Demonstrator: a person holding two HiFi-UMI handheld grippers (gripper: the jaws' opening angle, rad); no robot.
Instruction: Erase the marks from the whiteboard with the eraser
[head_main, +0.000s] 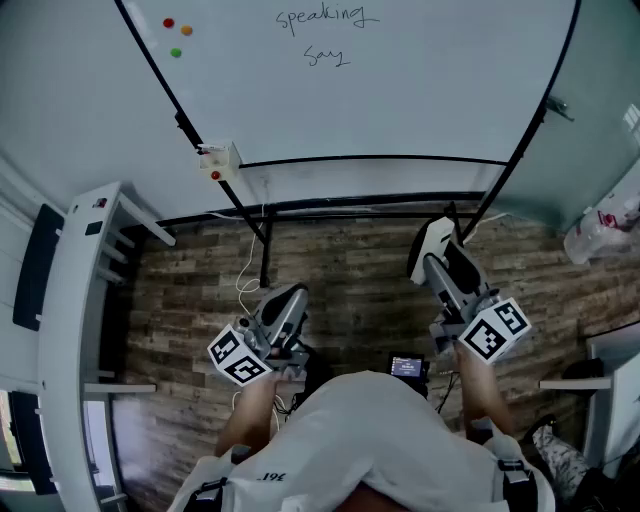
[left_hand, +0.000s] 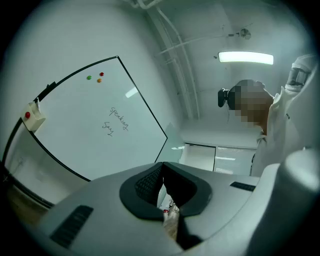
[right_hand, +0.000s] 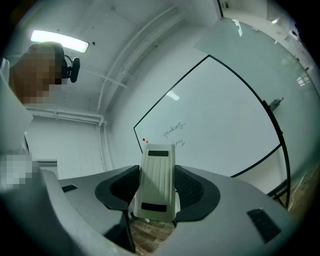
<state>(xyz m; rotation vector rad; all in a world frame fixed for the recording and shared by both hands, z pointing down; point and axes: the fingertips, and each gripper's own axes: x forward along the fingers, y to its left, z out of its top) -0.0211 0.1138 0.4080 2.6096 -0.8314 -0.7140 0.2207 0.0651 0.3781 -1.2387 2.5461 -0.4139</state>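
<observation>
We have the right gripper (right_hand: 157, 197) pinching the white ribbed plastic eraser (right_hand: 158, 175). Left gripper (left_hand: 162, 186) jaws pressed together, empty. Large black-framed whiteboard (head_main: 420, 100) carries handwritten marks (head_main: 326, 35).

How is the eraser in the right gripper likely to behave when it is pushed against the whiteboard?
The eraser looks like a rigid ribbed plastic shell, so it probably stays stiff and light. The right gripper clamps only its narrow sides, so it may pivot under pressure. The whiteboard looks smooth, so it should glide easily.
</observation>
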